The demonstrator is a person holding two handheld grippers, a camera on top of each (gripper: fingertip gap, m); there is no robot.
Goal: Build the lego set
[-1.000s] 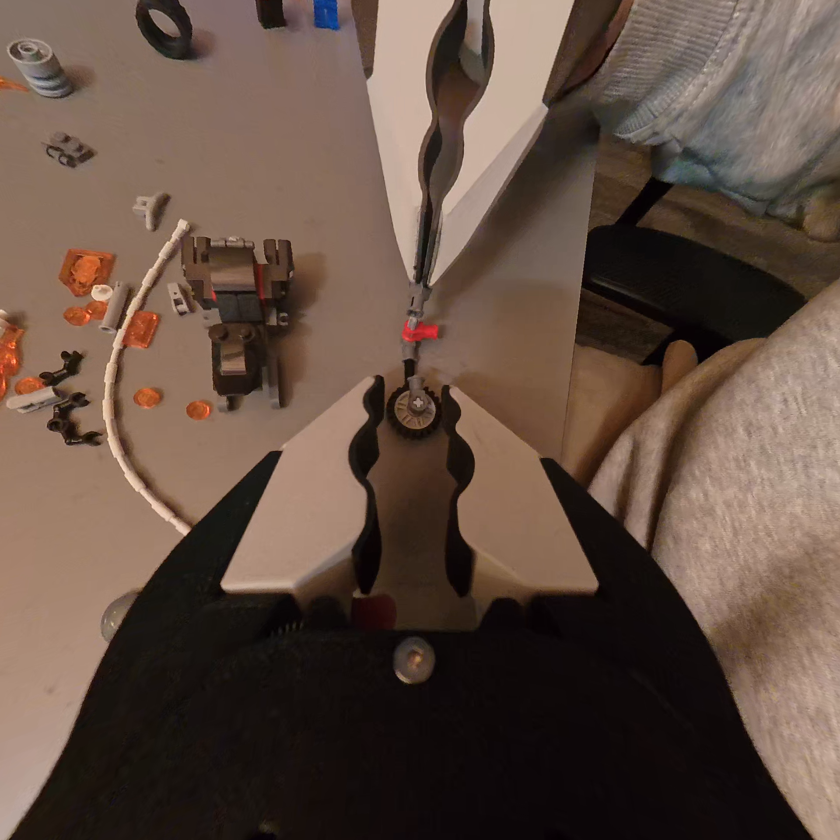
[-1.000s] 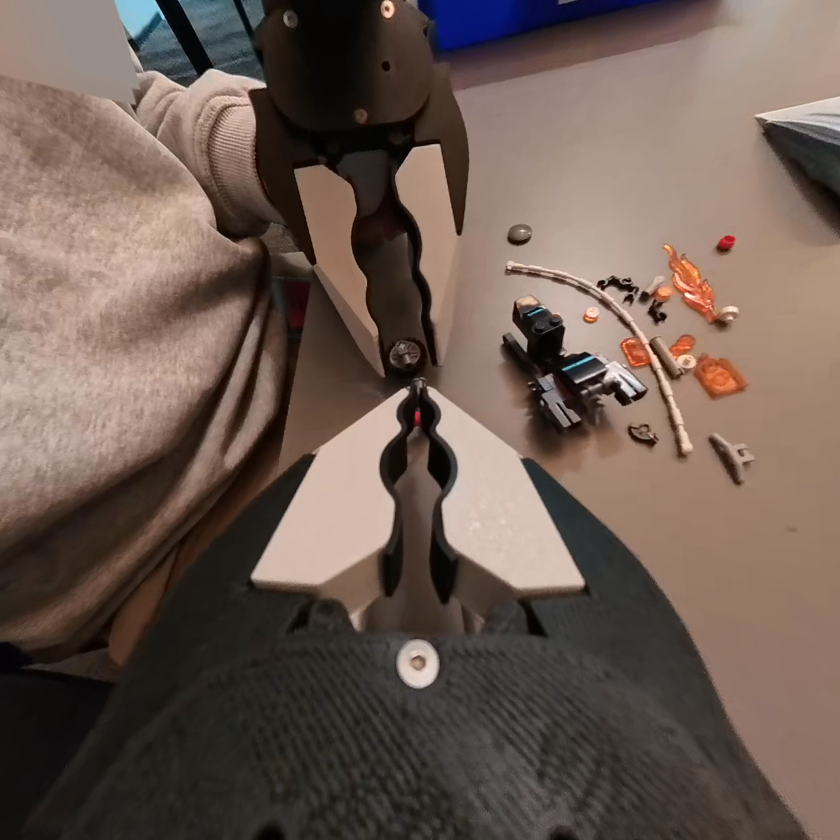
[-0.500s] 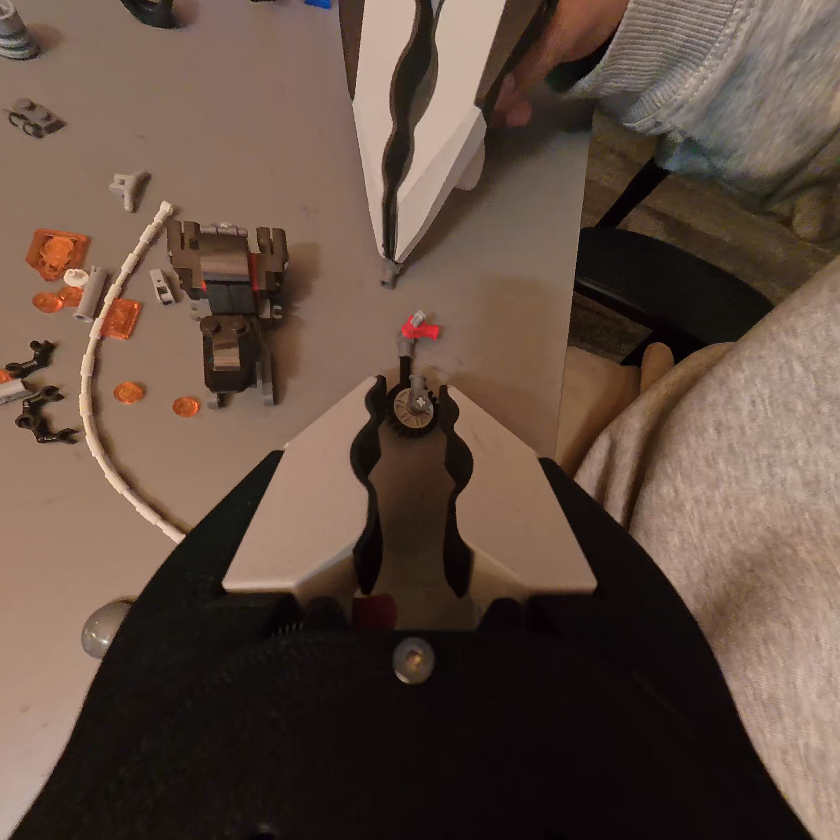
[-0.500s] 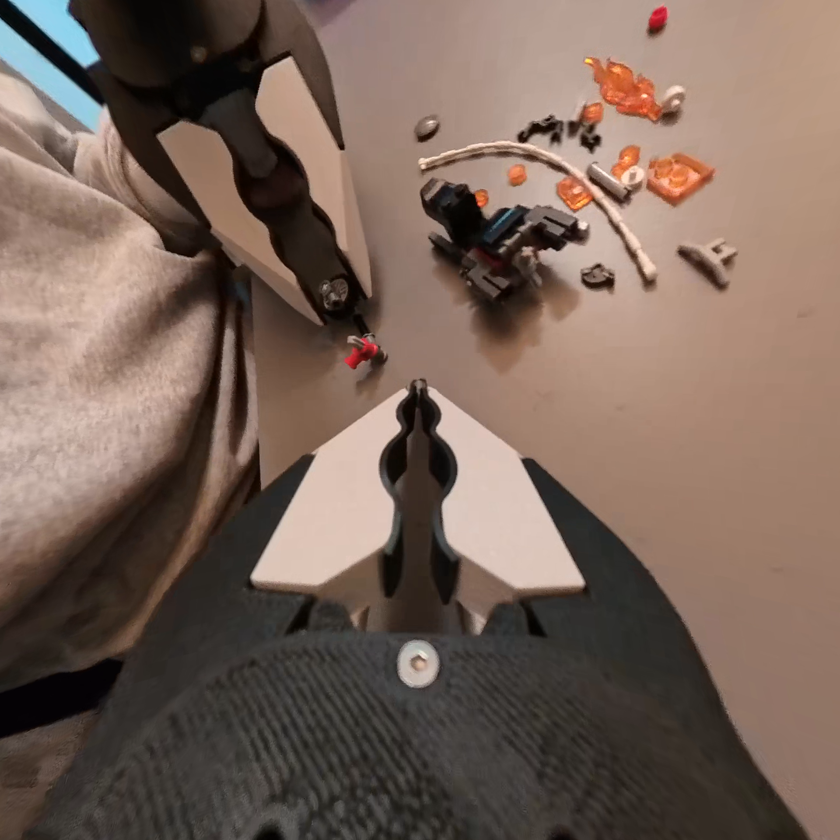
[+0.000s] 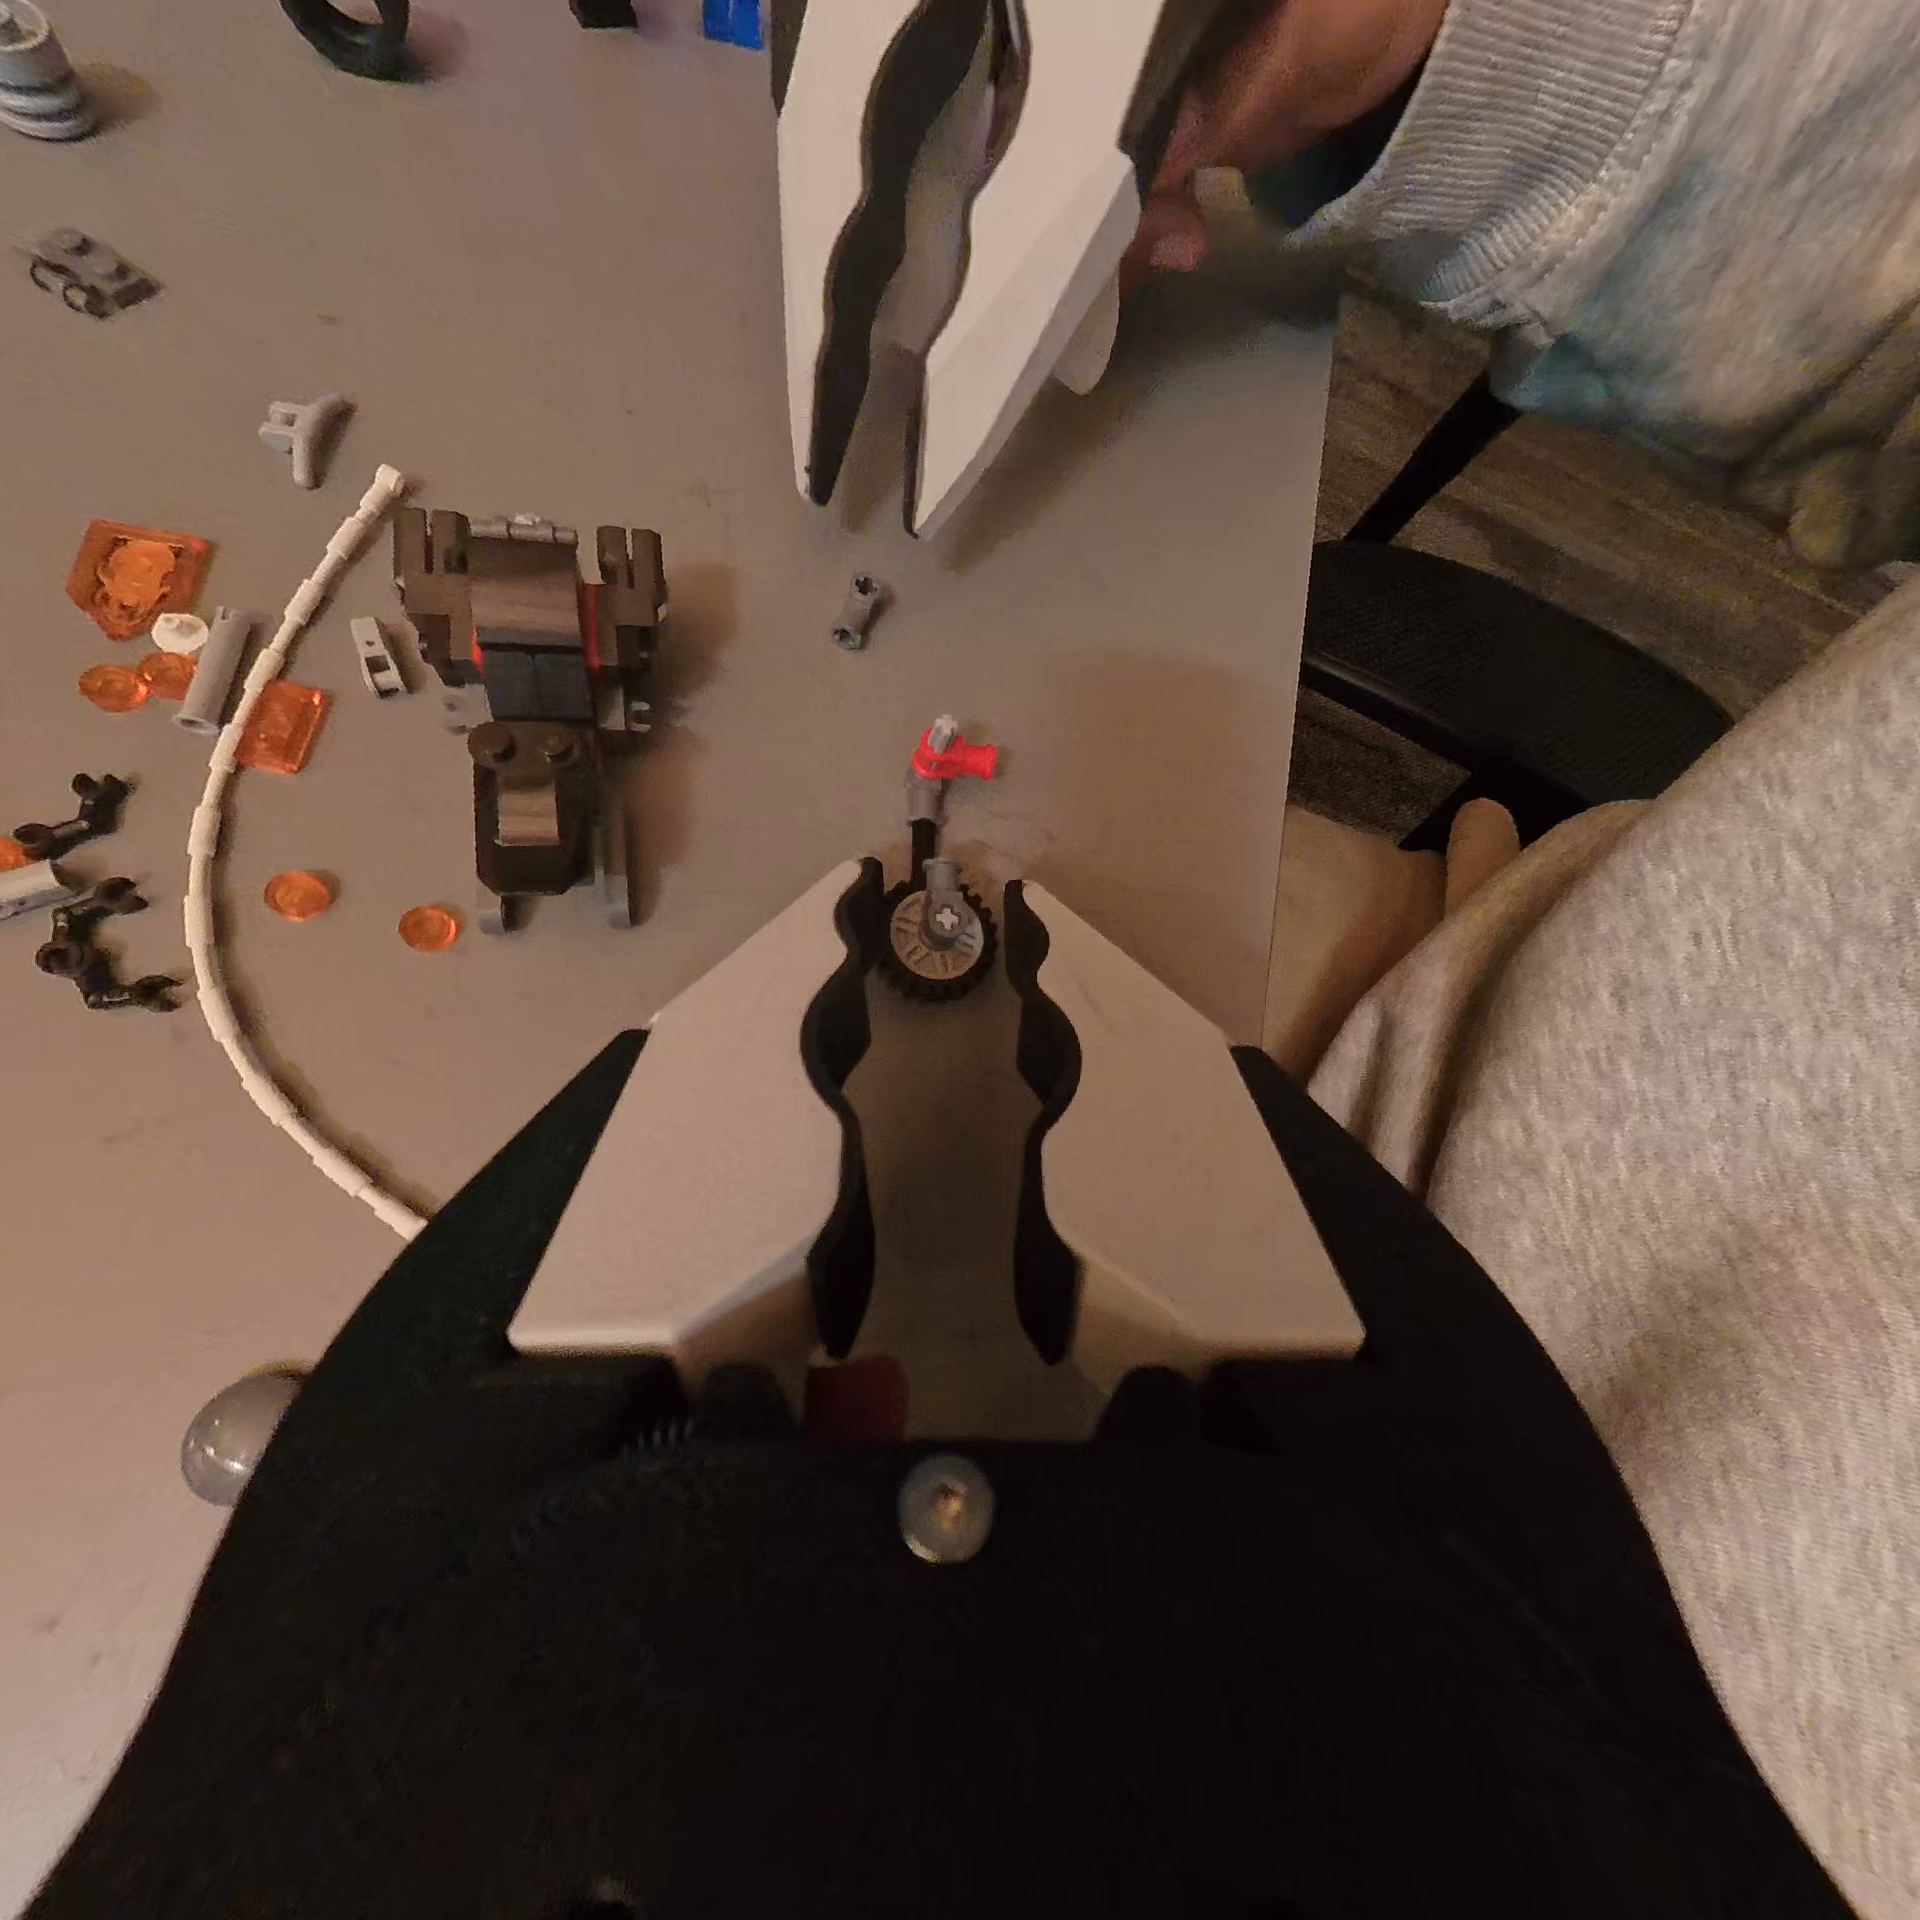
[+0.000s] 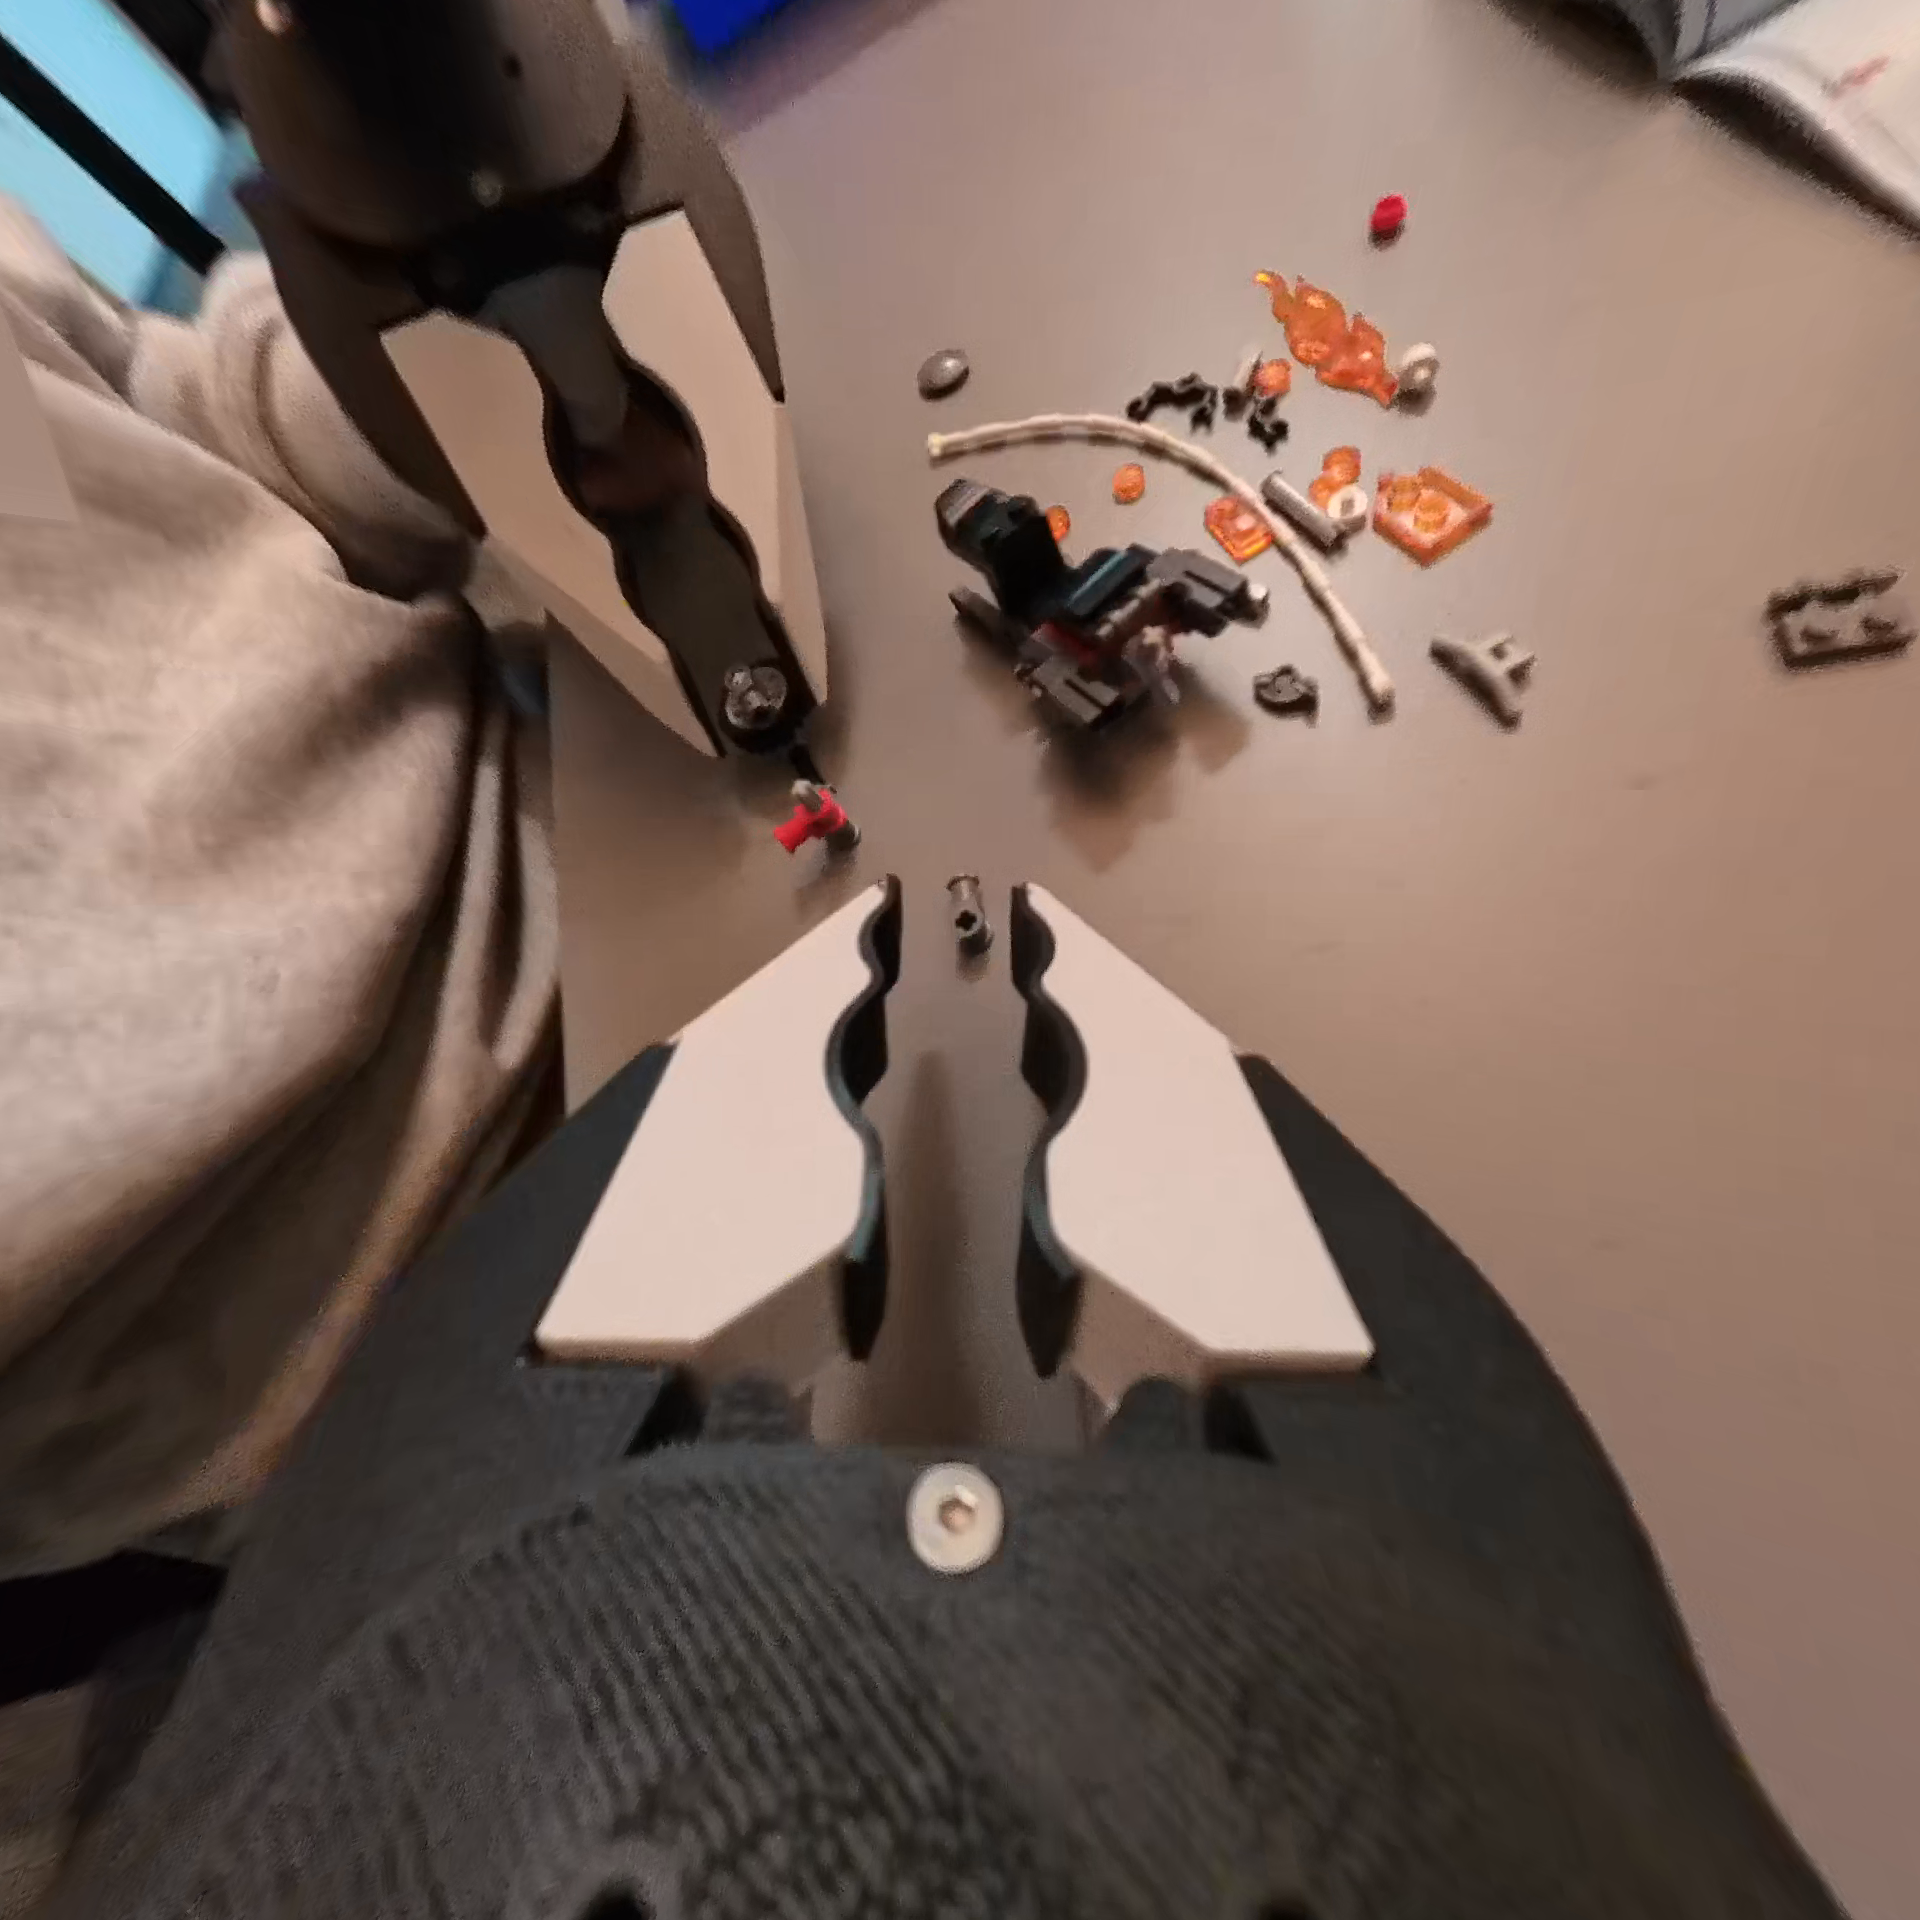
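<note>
left tool point(image 5: 933, 896) clenched on small wheel point(image 5: 937, 932), tyre pinched at tips, near right edge of worktop point(image 5: 1091, 665). thin axle w/ red clip point(image 5: 951, 758) sticks out from wheel hub toward far side, unsupported. right tool point(image 6: 954, 902) released, tips apart, hovering just over tiny grey connector point(image 6: 966, 912) lying loose on worktop between them; not touching as far as can be judged. same connector point(image 5: 858, 611) seen in left view just below right tool's tips, apart from red clip. half-built dark model point(image 5: 530, 686) to left, w/ white bendy hose point(image 5: 260, 831), orange bits point(image 5: 281, 727) and black clips point(image 5: 83, 894) beyond it.

handling, as a guess: all parts light, hard, slick plastic. connector tiny, prob. rolls or skids if nudged; best taken across its barrel w/ very tips, hole end left free for axle. wheel: rubbery tyre gives good hold, current grasp looks ok. axle thin, could tilt or pop out if pushed off-line; red clip likely loose-fitting.

hard to tell: right view blurred, esp. far right items. connector's hole direction unclear. axle join into hub partly hidden by left tool tips. far end of hose cut off behind left tool body. top-edge items (tyre point(image 5: 353, 31), blue piece) cropped. whether wheel rests on worktop or held above it: can't say.
</note>
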